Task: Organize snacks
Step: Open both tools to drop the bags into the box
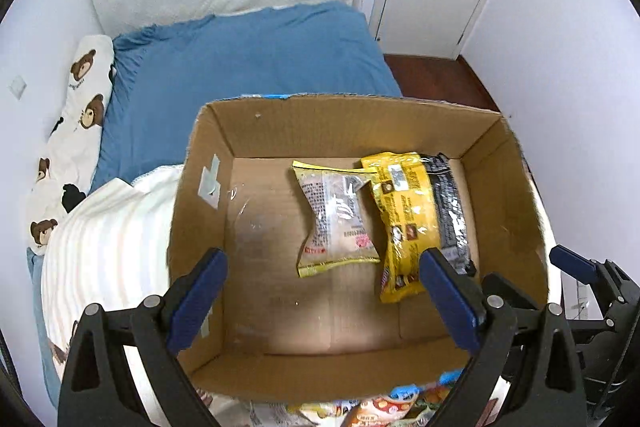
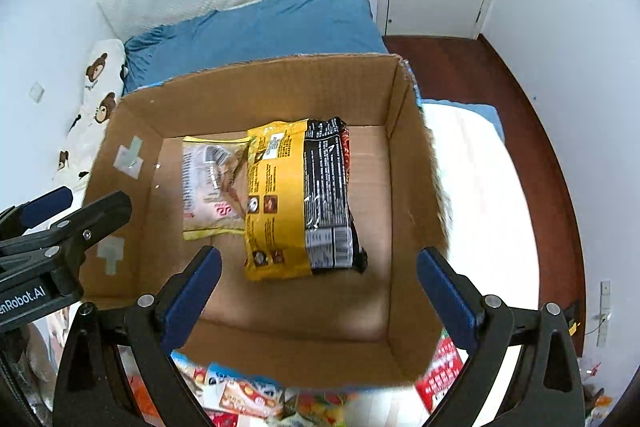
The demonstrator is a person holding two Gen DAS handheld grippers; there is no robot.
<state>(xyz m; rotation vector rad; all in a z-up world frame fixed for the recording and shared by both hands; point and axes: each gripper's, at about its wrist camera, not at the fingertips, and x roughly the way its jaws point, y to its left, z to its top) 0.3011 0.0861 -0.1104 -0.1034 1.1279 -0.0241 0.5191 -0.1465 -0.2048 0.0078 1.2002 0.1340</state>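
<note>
The cardboard box (image 1: 352, 123) was plain brown. In it lay a yellow packet (image 1: 404, 219), a black packet (image 1: 450, 207) with white print, and a pale packet (image 1: 336, 223) edged yellow. The bed sheet (image 1: 240, 67) was blue; the pillow (image 1: 72, 131) was white with brown bears.

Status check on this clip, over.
Both grippers open, empty. Three snack packets flat inside brown cardboard box. More snacks outside. Nothing blocking.
</note>
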